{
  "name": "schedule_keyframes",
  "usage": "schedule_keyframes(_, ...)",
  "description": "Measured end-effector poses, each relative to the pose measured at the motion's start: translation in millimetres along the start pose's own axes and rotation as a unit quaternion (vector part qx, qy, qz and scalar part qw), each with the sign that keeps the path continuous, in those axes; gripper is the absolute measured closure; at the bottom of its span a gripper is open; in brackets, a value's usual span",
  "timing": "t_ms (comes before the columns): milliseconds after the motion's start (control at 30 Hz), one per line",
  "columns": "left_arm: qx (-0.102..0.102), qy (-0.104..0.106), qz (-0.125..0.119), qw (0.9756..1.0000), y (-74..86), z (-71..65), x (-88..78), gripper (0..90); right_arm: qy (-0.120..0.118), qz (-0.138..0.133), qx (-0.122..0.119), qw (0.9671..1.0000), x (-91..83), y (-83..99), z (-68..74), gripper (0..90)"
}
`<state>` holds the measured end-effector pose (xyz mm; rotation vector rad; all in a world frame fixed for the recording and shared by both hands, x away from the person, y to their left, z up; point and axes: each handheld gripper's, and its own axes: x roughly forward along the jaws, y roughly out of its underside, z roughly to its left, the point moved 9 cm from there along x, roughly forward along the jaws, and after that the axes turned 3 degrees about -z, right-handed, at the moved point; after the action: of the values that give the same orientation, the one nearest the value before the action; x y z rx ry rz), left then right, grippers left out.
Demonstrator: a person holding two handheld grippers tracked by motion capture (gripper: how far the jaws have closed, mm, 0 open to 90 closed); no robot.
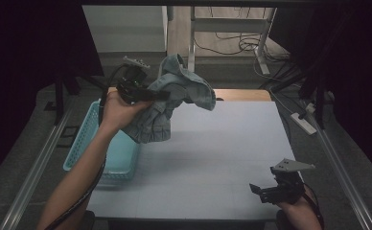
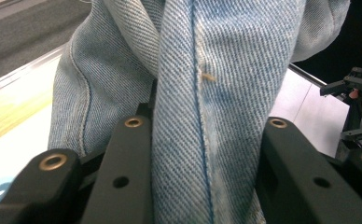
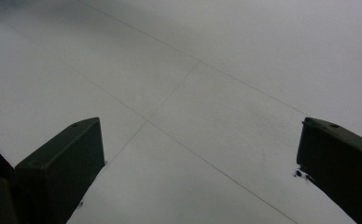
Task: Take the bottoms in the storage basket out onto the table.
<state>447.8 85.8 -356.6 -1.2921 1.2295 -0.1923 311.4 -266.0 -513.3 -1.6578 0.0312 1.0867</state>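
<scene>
A light blue denim garment (image 1: pixel 184 88) hangs bunched in the air above the back left of the white table (image 1: pixel 213 153). My left gripper (image 1: pixel 161 95) is shut on it, held up by a hand and forearm reaching in from the lower left. In the left gripper view a thick fold of the denim (image 2: pixel 207 70) with a stitched seam runs between the two black jaws of that left gripper (image 2: pixel 205 123). My right gripper (image 1: pixel 261 193) rests low at the table's front right, open. Its jaws stand wide apart in the right gripper view (image 3: pixel 200 135), with bare table surface (image 3: pixel 193 70) between them.
A turquoise plastic basket (image 1: pixel 86 139) sits at the table's left edge, just under the hanging garment. A wooden strip (image 1: pixel 244 95) borders the table's far side. A power strip (image 1: pixel 304 123) lies beyond the right edge, and a desk frame (image 1: pixel 232 26) with cables stands behind.
</scene>
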Motion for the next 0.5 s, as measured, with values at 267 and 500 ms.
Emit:
schedule_keyframes(267,0.014,0.012,0.008,0.9998,-1.3,-8.6,16.6,68.4,0.0,0.001,0.0,1.0,0.2,0.1,0.0,1.0)
schedule_keyframes(500,0.011,0.023,0.012,0.9996,-2.5,-15.0,31.4,68.5,-0.001,0.004,-0.001,1.0,0.8,0.5,0.0,1.0)
